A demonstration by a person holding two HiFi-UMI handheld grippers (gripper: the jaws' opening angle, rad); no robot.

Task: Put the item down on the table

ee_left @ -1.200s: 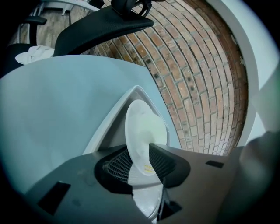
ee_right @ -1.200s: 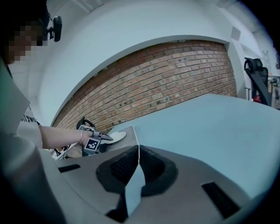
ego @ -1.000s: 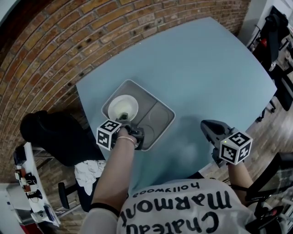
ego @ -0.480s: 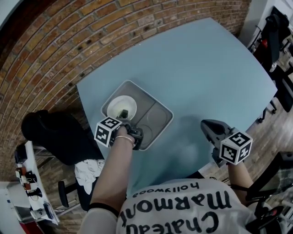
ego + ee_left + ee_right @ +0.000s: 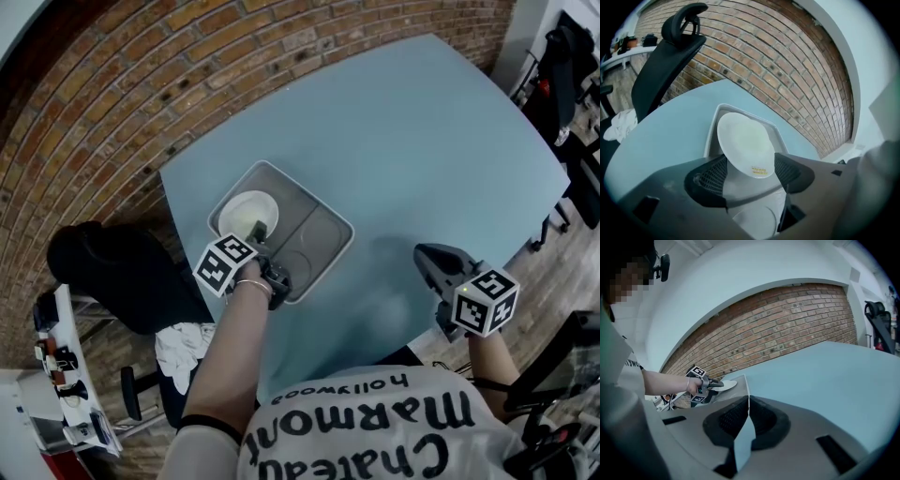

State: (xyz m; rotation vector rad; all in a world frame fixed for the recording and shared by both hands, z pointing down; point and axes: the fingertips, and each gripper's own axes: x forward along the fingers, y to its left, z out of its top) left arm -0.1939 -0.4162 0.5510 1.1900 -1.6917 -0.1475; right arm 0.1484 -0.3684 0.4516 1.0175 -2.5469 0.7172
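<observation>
Smooth, matt blue tabletop (image 5: 422, 141); on it a grey, matt, plastic-looking tray (image 5: 323, 242). At the tray, a smooth white plate (image 5: 246, 214). Behind the tray, a rough brick wall (image 5: 141, 84).

Qty: 1 plate (image 5: 246, 214), 1 tray (image 5: 321, 240), 1 tbl (image 5: 403, 141)

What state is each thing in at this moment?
Left hand-held gripper: open, jaws have just been opening, plate rim between them, not pressed.
Right hand-held gripper: shut, empty, over the table.
Plate: in the tray's left compartment, not gripped.
Tray: flat on the table.
</observation>
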